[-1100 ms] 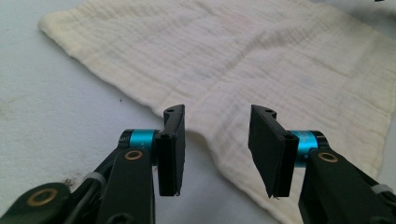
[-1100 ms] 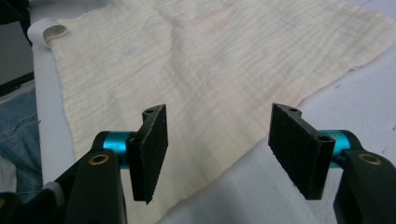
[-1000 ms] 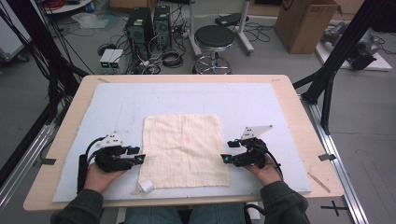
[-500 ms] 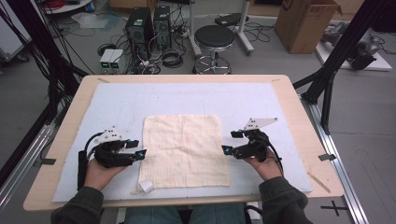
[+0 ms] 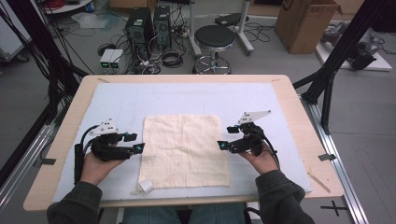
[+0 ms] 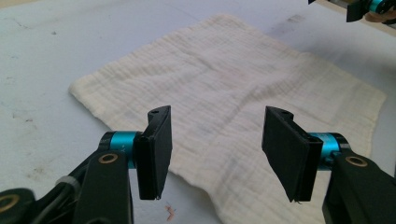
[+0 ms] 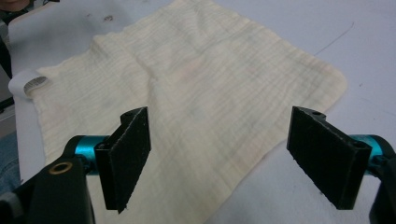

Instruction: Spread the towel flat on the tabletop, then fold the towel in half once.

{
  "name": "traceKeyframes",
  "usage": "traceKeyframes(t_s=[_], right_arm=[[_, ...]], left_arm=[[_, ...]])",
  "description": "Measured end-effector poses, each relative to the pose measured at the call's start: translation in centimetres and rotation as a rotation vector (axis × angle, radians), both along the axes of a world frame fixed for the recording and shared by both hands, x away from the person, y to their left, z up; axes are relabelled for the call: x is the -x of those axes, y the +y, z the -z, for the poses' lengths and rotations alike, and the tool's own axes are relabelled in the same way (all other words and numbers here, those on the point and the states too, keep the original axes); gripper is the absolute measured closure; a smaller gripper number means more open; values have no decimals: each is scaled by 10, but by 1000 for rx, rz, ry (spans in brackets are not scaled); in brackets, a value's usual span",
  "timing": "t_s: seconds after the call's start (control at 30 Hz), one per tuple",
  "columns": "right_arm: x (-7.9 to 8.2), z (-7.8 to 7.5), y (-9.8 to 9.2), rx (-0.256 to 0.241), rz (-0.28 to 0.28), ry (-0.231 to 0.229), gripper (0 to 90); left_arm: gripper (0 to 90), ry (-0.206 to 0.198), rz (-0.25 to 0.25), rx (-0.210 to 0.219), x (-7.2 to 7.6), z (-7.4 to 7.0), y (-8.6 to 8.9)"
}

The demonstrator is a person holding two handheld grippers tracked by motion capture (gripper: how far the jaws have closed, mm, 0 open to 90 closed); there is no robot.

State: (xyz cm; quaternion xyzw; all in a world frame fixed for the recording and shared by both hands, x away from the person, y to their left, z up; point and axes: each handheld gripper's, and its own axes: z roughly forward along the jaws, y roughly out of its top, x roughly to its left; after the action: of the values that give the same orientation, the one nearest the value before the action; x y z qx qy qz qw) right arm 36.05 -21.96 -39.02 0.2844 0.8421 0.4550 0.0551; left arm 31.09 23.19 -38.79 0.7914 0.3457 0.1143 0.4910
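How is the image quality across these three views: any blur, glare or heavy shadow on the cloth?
High view: even overhead light, no glare, the cloth soft and low in detail. Left gripper view: the cloth's weave is sharp, the left gripper jaws are slightly soft, faint shadow beneath. Right gripper view: the cloth is washed out and pale, its weave fading toward the far edge; the right gripper is open.

cloth (image 6: pixel 243 107) near edge cut off by frame bottom, white tag (image 7: pixel 28 83) partly behind cloth corner
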Motion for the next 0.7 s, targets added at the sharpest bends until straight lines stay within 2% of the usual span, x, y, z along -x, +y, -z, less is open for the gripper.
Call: traceKeyframes(t_s=[0.2,0.23,0.5,0.57,0.63,0.7], right_arm=[[-3,-7,4,16,-16,3,197],[-4,-6,4,14,-18,-9,197],[-13,-9,2,14,-7,9,198],[-15,-10,1,14,-4,14,201],[-21,-12,1,23,-7,6,202],[-27,-16,1,41,-1,-2,205]], left_arm=[[430,-9,3,-9,-3,-9,4],[430,-9,-1,-11,-3,-10,5],[430,12,-15,-14,-12,-10,5],[429,11,-25,-13,-16,-11,5],[430,15,-42,-31,-22,-12,6],[429,18,-58,-21,-28,-15,6]])
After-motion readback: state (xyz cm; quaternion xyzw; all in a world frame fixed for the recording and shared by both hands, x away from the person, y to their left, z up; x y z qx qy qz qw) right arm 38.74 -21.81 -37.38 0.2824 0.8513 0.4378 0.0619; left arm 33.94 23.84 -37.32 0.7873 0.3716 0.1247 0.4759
